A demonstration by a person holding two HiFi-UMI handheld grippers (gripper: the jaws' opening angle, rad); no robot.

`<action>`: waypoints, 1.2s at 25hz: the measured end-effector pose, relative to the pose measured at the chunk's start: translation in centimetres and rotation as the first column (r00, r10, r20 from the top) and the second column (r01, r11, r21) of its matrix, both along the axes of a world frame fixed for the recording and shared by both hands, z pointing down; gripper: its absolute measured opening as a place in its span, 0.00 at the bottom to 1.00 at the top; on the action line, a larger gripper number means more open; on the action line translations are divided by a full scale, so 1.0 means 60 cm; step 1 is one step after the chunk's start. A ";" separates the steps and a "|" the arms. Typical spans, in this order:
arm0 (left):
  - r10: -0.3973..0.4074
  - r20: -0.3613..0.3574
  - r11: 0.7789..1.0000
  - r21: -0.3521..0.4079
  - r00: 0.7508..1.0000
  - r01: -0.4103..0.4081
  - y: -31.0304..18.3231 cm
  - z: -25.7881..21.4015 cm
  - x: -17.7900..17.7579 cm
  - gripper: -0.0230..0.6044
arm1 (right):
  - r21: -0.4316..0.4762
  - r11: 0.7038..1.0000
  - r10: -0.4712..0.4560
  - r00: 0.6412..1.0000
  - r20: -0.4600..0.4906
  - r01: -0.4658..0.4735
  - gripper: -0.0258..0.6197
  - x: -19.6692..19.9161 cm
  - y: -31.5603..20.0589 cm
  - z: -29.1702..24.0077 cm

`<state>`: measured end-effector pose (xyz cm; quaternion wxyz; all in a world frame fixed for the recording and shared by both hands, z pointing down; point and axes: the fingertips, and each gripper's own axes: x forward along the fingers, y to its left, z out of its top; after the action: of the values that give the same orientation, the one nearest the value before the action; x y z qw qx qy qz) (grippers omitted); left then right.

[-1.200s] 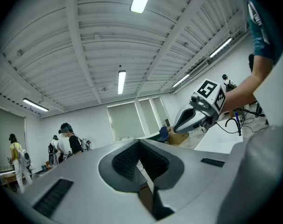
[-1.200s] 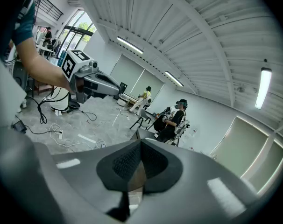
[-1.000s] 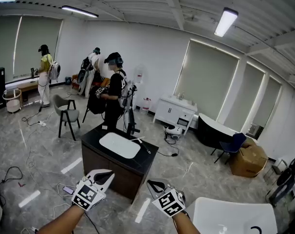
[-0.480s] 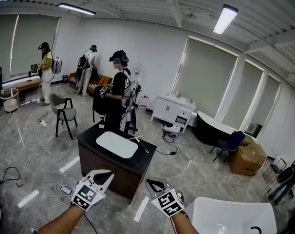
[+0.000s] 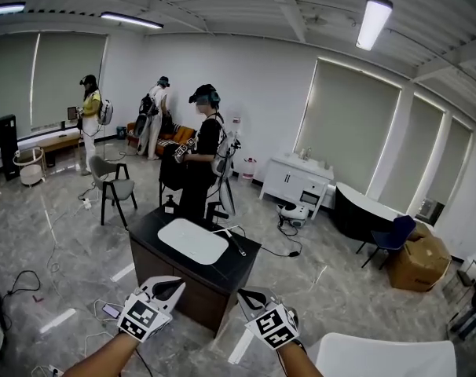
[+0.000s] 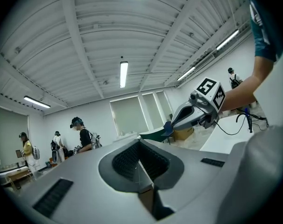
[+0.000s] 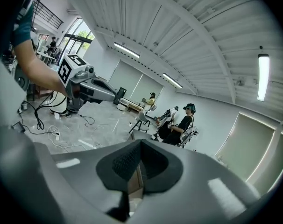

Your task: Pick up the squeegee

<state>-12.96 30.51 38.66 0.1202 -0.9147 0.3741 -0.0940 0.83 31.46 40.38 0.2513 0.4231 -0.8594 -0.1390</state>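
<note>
Standing behind cabinet (image 5: 173, 272): person (image 5: 206, 157) | squeegee (image 5: 236, 244) on top beside white tray (image 5: 192, 240)

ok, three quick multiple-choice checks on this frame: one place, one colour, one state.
1. Where does the squeegee lie?
A. On the floor
B. On the dark counter, by the right edge of the white tray
C. Between the left tongs

2. What colour is the top on the far-left person?
A. Yellow
B. Red
C. Blue

3. How do the left tongs and right tongs stand?
A. Both wide open
B. Left shut on the squeegee
C. Both shut, empty

1 B: it lies on the countertop beside the tray.
2 A: the head view shows a yellow top.
3 C: each gripper view shows the tongs closed with nothing between.
</note>
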 end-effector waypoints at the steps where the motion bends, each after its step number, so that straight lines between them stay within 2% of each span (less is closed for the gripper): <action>1: -0.006 0.003 1.000 -0.002 1.000 0.006 -0.008 0.003 0.013 0.04 | 0.001 1.000 -0.008 1.000 0.001 0.008 0.06 0.012 -0.011 0.000; 14: -0.041 0.033 0.999 0.000 0.999 0.041 -0.070 0.005 0.146 0.04 | 0.001 0.999 -0.049 0.998 0.040 0.049 0.06 0.139 -0.094 0.005; 17: -0.043 0.051 0.999 -0.005 0.998 0.044 -0.097 0.014 0.161 0.04 | -0.004 0.999 -0.049 0.998 0.043 0.049 0.06 0.156 -0.118 0.006; 22: -0.013 0.037 1.000 -0.019 0.999 0.014 -0.141 0.027 0.179 0.04 | -0.015 0.999 -0.036 0.999 0.035 0.036 0.06 0.167 -0.158 0.021; 30: 0.036 0.017 0.999 -0.011 0.999 -0.035 -0.267 0.043 0.183 0.04 | -0.028 1.000 0.009 1.000 0.015 -0.009 0.06 0.168 -0.262 0.038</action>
<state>-2.00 14.51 41.23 0.1201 -0.9210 0.3562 -0.1017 10.94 15.76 42.68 0.2512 0.4246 -0.8611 -0.1228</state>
